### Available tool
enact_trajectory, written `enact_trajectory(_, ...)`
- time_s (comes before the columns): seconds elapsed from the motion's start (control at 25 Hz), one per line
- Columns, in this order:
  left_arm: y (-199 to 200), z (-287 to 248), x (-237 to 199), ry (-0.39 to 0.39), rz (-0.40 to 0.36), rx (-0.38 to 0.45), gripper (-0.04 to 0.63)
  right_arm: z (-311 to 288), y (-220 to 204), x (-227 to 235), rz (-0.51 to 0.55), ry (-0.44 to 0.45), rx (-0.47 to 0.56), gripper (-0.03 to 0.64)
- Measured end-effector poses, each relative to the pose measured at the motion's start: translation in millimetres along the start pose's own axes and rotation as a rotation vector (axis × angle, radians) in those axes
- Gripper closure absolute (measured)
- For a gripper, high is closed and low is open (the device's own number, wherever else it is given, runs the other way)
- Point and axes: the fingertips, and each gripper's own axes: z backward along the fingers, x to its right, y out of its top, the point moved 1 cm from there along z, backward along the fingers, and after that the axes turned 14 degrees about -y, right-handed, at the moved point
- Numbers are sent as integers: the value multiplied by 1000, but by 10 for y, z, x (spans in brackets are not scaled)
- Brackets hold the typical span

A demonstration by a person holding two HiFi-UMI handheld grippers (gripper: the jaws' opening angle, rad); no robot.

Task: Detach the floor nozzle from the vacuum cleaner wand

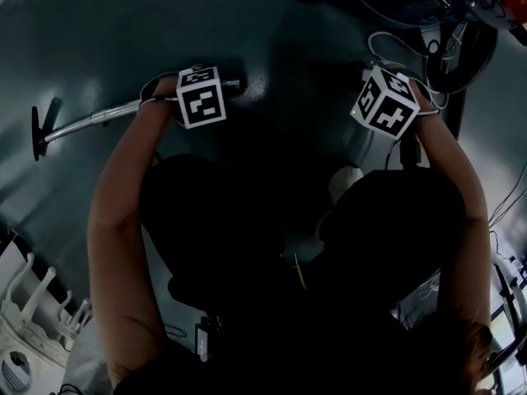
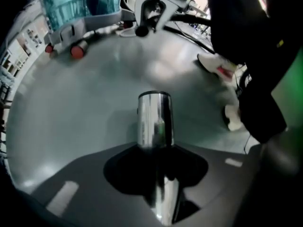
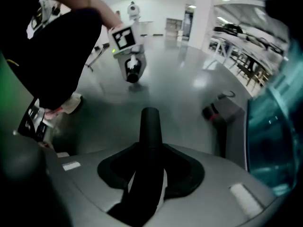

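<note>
Vacuum parts held apart, one per gripper.
Left gripper point(image 1: 202, 97) clamps the chrome wand point(image 2: 154, 119); right gripper point(image 1: 385, 101) clamps a black tube point(image 3: 150, 131) clear of it, seemingly to part them.

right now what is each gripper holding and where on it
chrome wand, just behind its open end, in the left gripper; black tube, near its tapered tip, in the right gripper

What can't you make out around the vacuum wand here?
Head view: the dark piece at the chrome wand's far end is too small to identify.
Head view: the right gripper hides its own jaws from above.
Right gripper view: the black tube leaves by the bottom edge; what it joins is unseen.
</note>
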Motion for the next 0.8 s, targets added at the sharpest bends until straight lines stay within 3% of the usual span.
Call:
enact_trajectory(0.12,-269,-80,0,30,24,-44,463,-78,-96,-89,-84,20,-11,466)
enact_trajectory(0.24,-34,50,-148,95,29,23,462,-259,6,-258,-48,58,-19,466)
enact_trajectory(0.36,102,39,-124,93,21,62,462,-318,64,-350,-43,71,-13,465)
enact_trajectory(0.56,148,51,-204,115,32,63,460,-340,-44,-203,-55,22,-42,463)
enact_trajectory(0.8,157,134,-429,214,56,72,459,-402,-148,-65,-53,-50,-44,457)
